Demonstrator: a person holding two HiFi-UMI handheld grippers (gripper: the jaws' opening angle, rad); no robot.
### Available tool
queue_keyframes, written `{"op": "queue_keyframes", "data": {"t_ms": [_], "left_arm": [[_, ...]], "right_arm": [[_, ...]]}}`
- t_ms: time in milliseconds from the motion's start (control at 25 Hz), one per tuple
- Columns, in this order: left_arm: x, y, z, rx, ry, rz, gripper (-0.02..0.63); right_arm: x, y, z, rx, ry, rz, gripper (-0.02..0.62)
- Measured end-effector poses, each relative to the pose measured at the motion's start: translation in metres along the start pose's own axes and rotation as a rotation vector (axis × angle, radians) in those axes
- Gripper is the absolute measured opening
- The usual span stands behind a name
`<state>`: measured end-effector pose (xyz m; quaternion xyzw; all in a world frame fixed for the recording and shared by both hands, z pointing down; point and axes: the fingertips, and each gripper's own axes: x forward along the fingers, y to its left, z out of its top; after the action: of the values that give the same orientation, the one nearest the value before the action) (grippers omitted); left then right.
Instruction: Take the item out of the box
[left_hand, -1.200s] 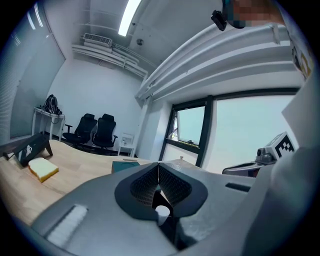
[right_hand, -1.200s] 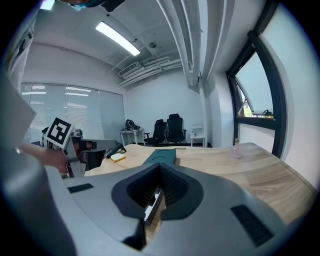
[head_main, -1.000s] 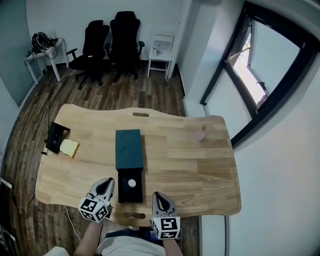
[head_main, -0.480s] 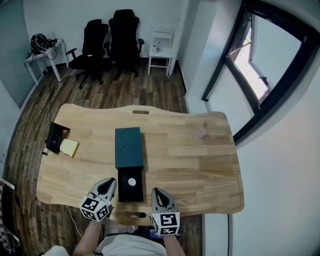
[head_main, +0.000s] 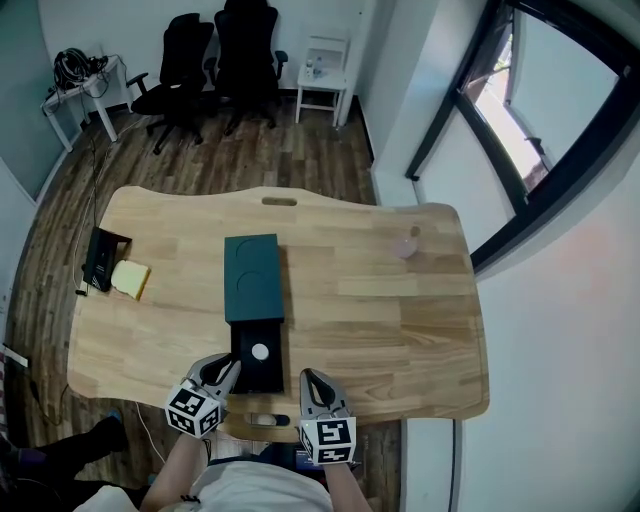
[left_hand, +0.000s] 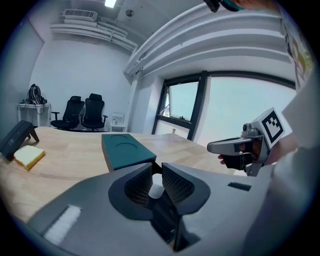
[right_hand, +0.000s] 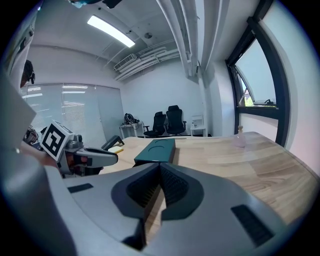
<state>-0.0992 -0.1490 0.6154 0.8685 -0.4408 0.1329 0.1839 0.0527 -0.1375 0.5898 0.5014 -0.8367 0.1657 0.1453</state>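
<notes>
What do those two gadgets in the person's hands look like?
Both are grey and wedge-shaped: the left gripper and right gripper each have black ribbed pads and a white cube with black square markers. The left jaws have just been opening, pressing on nothing. The person's top is light.

The box (head_main: 252, 278) is a flat, dark teal rectangular case with two round recesses in its top. It lies lengthwise near the middle of the table (head_main: 380, 330). Its black inner tray (head_main: 265, 378) is slid out toward the table's near edge. A small white item (head_main: 260, 351), seemingly a short cylinder, sits in the tray.
</notes>
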Motion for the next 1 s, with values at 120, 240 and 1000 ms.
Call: {"op": "queue_keyframes", "data": {"t_ms": [120,240,1000], "left_arm": [[0.006,-0.003,-0.015,0.023,0.049,-0.017,0.072],[0.013,-0.006,-0.03,0.059,0.098,-0.031,0.101],[0.073,-0.008,-0.071,0.314,0.364,-0.084,0.242]], "right_arm": [[0.007,-0.003,-0.006,0.0,0.019,0.005,0.006],[0.013,-0.005,-0.011,0.002,0.031,0.013,0.006],[0.039,-0.031,-0.033,0.031,0.112,0.027,0.006]]}}
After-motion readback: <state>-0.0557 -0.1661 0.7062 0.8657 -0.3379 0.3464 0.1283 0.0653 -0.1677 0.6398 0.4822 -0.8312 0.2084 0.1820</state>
